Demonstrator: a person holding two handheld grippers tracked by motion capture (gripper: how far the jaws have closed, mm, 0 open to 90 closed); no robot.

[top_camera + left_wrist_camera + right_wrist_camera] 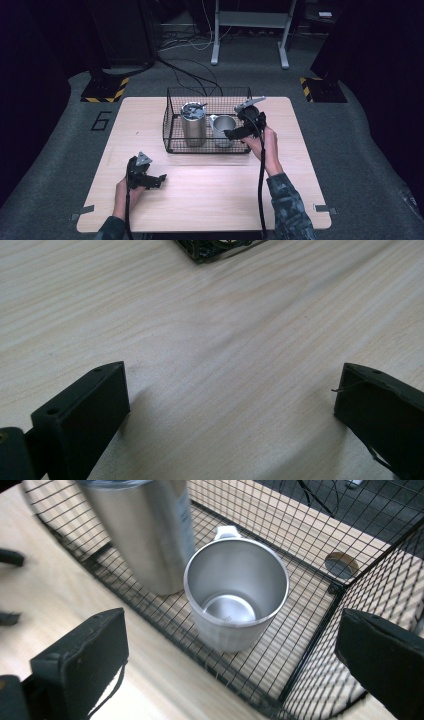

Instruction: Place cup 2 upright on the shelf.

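Note:
A black wire basket (172,122) (320,630) stands on the far middle of the wooden table (210,200). Inside it are a tall steel tumbler (193,124) (145,535) with a lid and, to its right, a shorter empty steel mug (223,130) (236,597). My right gripper (235,134) (230,650) hovers over the basket's near right corner, open, with the mug just beyond its jaws. My left gripper (159,179) (230,405) rests low over the bare tabletop at the near left, open, nothing between its jaws.
A corner of the basket (210,250) shows at the top of the left gripper view. Cables (190,75) and a metal stand (250,30) lie on the floor beyond the table. Yellow-black striped floor plates (105,90) sit at both far corners.

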